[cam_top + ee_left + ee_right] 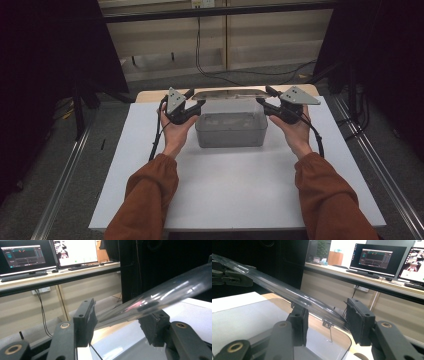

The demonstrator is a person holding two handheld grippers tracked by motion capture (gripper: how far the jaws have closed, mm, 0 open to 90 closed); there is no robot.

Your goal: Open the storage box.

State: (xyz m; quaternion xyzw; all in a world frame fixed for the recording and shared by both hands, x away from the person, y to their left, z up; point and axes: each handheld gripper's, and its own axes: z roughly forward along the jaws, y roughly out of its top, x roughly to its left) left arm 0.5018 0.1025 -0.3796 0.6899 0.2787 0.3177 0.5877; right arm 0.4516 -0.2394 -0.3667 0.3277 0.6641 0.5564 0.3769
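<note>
Rust-orange sleeves come in from the near edge of the white table (235, 195), each hand carrying a gripper. The left gripper (199, 103) and the right gripper (262, 102) face each other across a clear plastic box (231, 130) standing toward the far part of the table. Above the box's open top hangs its clear lid (229, 94), tilted, its two short ends reaching in between the fingers. In the left gripper view the lid (160, 298) slants between the partly open fingers (86, 320); whether the pads press it I cannot tell. In the right gripper view the lid's edge (294, 296) likewise passes between half-closed fingers (359, 320), contact unclear. Beyond stand a bench and monitors (377, 258).
</note>
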